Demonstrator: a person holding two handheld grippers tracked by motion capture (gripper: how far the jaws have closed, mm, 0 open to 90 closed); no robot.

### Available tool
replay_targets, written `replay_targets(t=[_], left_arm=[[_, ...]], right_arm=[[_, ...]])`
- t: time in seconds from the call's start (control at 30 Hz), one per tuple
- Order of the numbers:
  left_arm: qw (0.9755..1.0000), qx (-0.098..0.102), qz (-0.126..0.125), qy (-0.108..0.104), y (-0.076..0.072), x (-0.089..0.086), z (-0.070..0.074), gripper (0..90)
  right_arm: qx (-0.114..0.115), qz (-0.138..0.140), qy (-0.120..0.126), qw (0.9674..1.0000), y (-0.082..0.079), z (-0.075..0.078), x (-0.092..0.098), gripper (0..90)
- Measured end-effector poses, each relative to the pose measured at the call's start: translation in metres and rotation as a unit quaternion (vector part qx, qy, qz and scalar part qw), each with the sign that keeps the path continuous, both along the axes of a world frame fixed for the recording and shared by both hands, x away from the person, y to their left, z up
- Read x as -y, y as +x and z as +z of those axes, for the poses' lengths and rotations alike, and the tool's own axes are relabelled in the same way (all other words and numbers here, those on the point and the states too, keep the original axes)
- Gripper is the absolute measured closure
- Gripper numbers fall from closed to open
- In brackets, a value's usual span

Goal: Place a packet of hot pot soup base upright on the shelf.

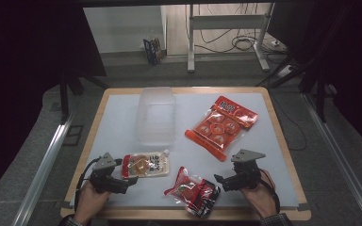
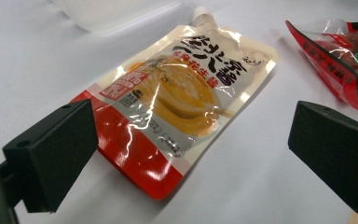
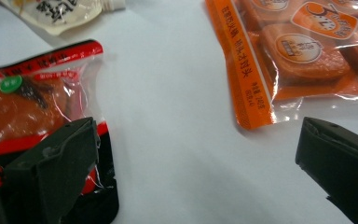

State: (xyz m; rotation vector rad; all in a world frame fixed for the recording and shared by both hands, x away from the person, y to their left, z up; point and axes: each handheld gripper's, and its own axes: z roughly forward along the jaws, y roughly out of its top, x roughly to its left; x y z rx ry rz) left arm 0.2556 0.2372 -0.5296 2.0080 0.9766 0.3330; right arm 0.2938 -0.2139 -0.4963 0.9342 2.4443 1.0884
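A cream and red spouted sauce pouch (image 1: 145, 164) (image 2: 177, 102) lies flat on the white mat, just ahead of my left gripper (image 1: 131, 181) (image 2: 191, 154), whose jaws stand wide open with nothing between them. A red and black snack packet (image 1: 193, 190) (image 3: 32, 112) lies near the front edge, between the two grippers. My right gripper (image 1: 218, 179) (image 3: 196, 172) is open beside that packet, its left jaw over the packet's edge. An orange bag of round cakes (image 1: 220, 125) (image 3: 298, 51) lies farther back on the right.
A clear plastic tub (image 1: 156, 115) stands at the middle back of the white mat (image 1: 122, 113). The wooden table edge (image 1: 188, 214) runs along the front. Beyond the table are metal frame legs (image 1: 191, 42) and cables on the floor.
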Motion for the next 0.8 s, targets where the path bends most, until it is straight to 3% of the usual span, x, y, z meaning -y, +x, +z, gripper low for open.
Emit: replay_targets(t=[0.13, 0.27, 0.63, 0.8], left_arm=[[0.9998, 0.015, -0.008, 0.004, -0.001, 0.003, 0.001, 0.1], [0.9986, 0.035, -0.018, 0.034, -0.004, 0.011, 0.001, 0.0], [0.9975, 0.039, -0.028, 0.052, -0.005, 0.016, 0.0, 0.0], [0.9966, 0.037, -0.03, 0.068, -0.005, 0.019, -0.001, 0.0]], right_arm=[[0.001, 0.006, -0.015, 0.9999, 0.001, -0.003, -0.002, 0.0], [-0.001, 0.004, -0.016, 0.9999, 0.002, -0.005, -0.002, 0.0], [-0.013, -0.002, -0.031, 0.9994, 0.007, -0.008, -0.004, 0.0], [-0.017, -0.014, -0.021, 0.9995, 0.011, -0.008, -0.004, 0.0]])
